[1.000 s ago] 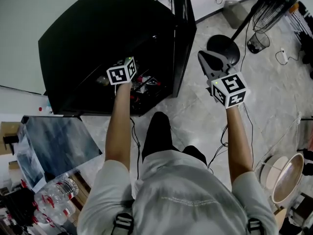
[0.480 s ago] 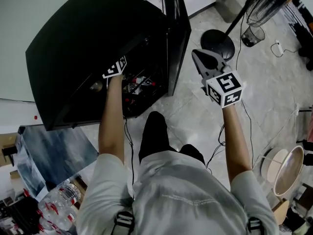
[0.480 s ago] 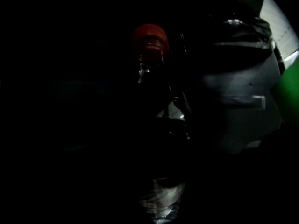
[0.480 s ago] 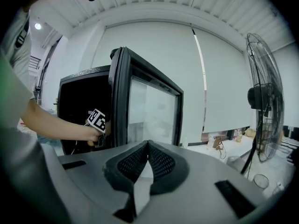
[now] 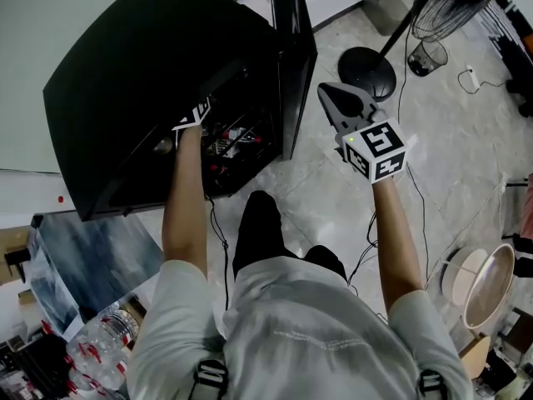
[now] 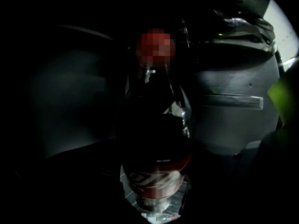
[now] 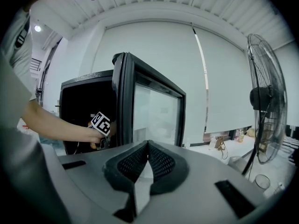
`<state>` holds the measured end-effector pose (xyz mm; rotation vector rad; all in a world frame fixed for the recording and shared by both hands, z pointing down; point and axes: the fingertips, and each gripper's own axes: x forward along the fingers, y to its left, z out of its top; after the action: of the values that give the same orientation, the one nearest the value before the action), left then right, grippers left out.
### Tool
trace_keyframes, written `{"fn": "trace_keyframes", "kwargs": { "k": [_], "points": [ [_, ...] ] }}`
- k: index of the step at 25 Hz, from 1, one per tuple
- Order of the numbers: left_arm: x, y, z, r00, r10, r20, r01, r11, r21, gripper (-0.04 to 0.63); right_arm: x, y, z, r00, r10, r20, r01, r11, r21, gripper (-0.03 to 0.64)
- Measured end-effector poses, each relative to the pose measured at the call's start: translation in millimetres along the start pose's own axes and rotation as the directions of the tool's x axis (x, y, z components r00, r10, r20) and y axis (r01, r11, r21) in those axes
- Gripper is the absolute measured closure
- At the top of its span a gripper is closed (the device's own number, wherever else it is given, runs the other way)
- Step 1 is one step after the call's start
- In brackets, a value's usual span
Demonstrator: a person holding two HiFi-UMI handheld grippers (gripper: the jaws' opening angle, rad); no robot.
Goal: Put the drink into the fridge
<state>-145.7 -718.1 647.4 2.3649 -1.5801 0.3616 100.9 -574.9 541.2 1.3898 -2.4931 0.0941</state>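
Observation:
The drink is a dark cola bottle (image 6: 156, 171) with a red label, seen close up in the left gripper view. It sits between my left gripper's jaws in the dark of the fridge interior. From the head view only the left gripper's marker cube (image 5: 193, 113) shows at the mouth of the black fridge (image 5: 158, 57); its jaws are hidden inside. The glass fridge door (image 5: 291, 48) stands swung open. My right gripper (image 5: 331, 97) is shut and empty, held in the air just right of the door (image 7: 154, 111).
A standing fan (image 7: 262, 101) has its round base (image 5: 366, 61) on the tiled floor right of the fridge. Water bottles (image 5: 104, 340) lie at the lower left. A round tub (image 5: 487, 286) sits at the lower right. Cables cross the floor.
My left gripper has pushed deeper into the fridge with the bottle, so its cube is now half hidden. The right gripper has drifted left, toward the open door.

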Motion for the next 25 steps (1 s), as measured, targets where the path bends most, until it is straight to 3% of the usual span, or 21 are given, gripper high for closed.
{"fn": "trace_keyframes", "kwargs": {
  "k": [14,25],
  "points": [
    [-3.2,7.3,-8.6,0.999,0.016,-0.030,-0.016,1.000,-0.017,0.247,-33.3,7.9,7.4,1.000,-0.007,-0.008,0.007,1.000,0.010,0.615],
    [-41.6,5.8,-35.7,0.995,0.071,-0.071,-0.075,0.996,-0.046,0.247,-65.9,26.2,8.9,1.000,-0.002,-0.011,0.002,1.000,0.005,0.615]
  ]
}}
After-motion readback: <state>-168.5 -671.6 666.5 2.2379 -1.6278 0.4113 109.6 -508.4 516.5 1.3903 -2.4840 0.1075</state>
